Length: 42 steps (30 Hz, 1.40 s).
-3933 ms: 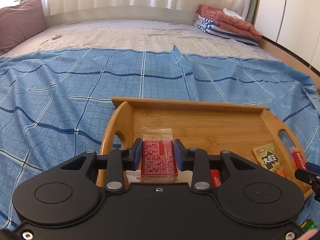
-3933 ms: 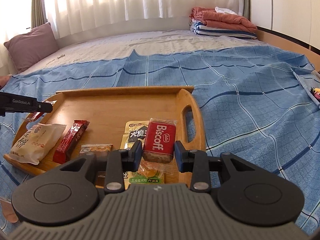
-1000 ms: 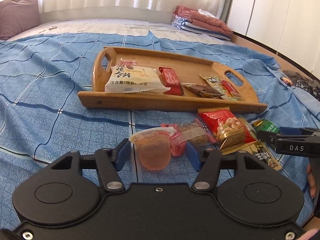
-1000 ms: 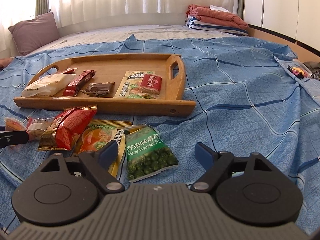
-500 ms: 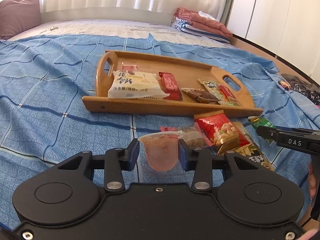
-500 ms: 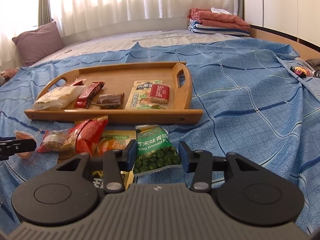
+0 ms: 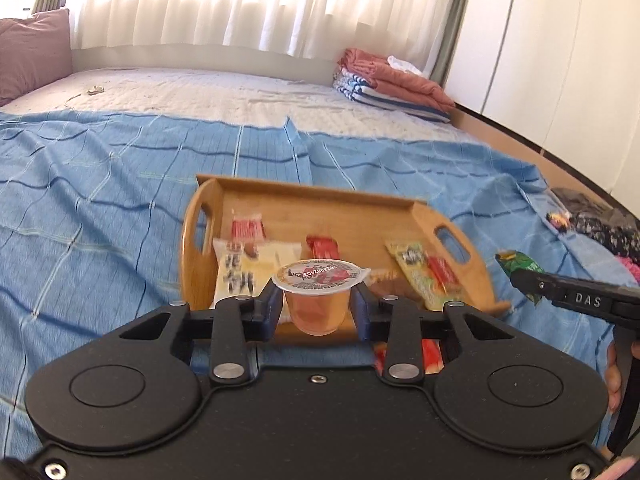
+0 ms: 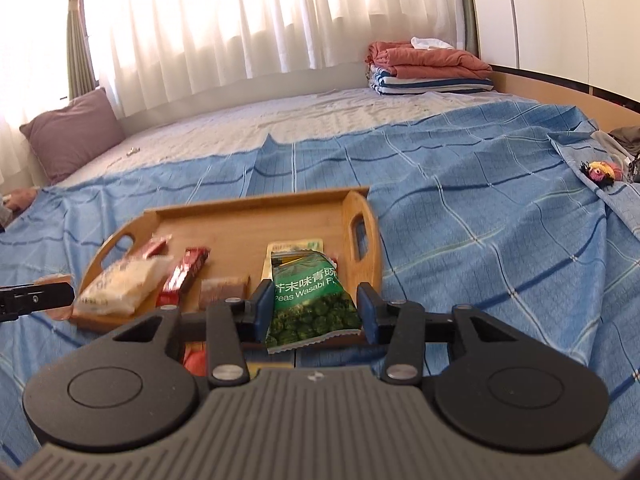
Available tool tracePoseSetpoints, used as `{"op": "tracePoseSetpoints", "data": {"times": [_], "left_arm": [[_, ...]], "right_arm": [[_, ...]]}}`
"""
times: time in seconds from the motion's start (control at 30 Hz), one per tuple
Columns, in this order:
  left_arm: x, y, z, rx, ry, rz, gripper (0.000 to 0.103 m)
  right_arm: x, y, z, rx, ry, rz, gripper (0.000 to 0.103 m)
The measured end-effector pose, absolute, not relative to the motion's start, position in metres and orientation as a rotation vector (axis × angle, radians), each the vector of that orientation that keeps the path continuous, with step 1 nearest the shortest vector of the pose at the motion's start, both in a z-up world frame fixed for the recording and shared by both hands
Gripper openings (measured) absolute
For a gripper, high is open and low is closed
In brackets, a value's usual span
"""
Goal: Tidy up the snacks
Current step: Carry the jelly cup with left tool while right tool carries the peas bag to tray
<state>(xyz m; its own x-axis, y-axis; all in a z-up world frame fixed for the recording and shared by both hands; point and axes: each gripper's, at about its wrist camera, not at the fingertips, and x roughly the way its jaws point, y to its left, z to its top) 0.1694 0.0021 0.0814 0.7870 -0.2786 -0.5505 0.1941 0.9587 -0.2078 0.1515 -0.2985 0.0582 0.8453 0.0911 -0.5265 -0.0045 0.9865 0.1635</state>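
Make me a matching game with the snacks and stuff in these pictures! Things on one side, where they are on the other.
Things:
1. jelly cup
2. pea bag
3. red bar
4. folded blankets

Places:
A. lying in the tray
B. held in the right gripper
C. far corner of the bed
D. held in the left gripper

Pairs: 1-D, 2-B, 3-A, 4-C

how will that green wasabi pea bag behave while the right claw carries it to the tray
The green pea bag is probably light and floppy: it's a thin crinkled pouch. The right claw pinches only its sides, so it may sag or slip. It's unlikely to break when dropped on the tray.
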Motion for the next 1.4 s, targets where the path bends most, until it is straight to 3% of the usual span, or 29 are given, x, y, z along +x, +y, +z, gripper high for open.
{"op": "tracePoseSetpoints", "data": {"times": [0.3, 0.67, 1.4], "left_arm": [[0.250, 0.000, 0.095, -0.182, 0.659, -0.219, 0.034], [0.338, -0.006, 0.061, -0.180, 0.780, -0.156, 0.034], [0.364, -0.026, 0.019, -0.053, 0.829, -0.140, 0.034]], "right_arm": [[0.209, -0.303, 0.075, 0.179, 0.585, 0.036, 0.049], [0.277, -0.300, 0.050, 0.210, 0.696, 0.026, 0.049], [0.309, -0.292, 0.005, 0.181, 0.770, 0.022, 0.043]]}}
